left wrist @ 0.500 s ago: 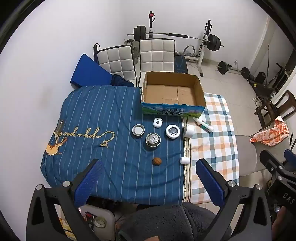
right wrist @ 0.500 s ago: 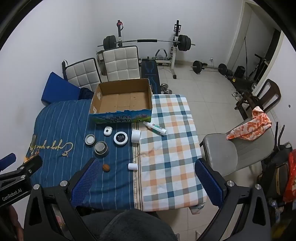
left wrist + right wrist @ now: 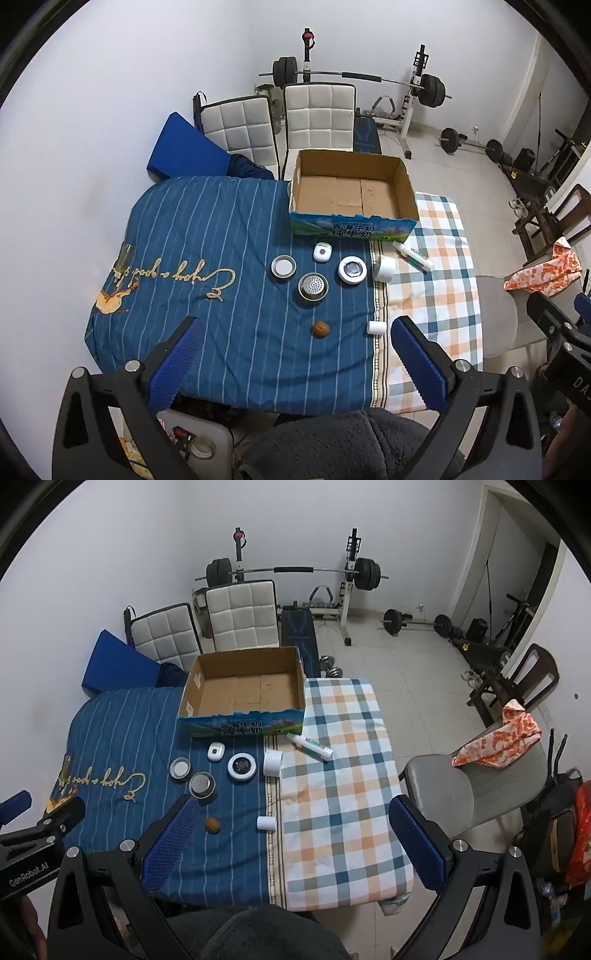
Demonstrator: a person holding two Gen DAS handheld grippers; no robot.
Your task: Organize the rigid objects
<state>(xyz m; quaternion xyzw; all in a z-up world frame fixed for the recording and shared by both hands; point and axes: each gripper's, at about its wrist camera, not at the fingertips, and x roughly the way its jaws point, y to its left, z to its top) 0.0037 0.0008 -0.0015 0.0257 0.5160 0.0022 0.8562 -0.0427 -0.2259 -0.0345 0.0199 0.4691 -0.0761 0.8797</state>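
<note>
I judge the job as not yet begun: the cardboard box [image 3: 352,192] sits at the far edge of the table with only its bare bottom showing, and every loose item lies on the cloth in front of it.

Going left to right in the left wrist view, I see the small round tin lid [image 3: 283,266] on the blue striped cloth [image 3: 207,236], then the metal strainer cup [image 3: 313,286] just beside it and a little nearer to me. The walnut [image 3: 321,328] lies closest to me, apart from the rest. Just below the box front is the small white case [image 3: 322,252], then the white round disc [image 3: 352,270]. At the seam where the checked cloth [image 3: 436,280] starts stand the white tape roll [image 3: 385,268] and, nearer, the small white cylinder [image 3: 377,327]. Farthest right lies the white tube [image 3: 412,254], touching nothing that I can see.

My left gripper [image 3: 293,350] hangs above the near table edge with its jaws spread wide and nothing between them. My right gripper [image 3: 295,830] is the same, wide and empty.

So all eight pieces remain to be moved, presumably into the box. The walnut looks like the nearest first pick for the left side.
</note>
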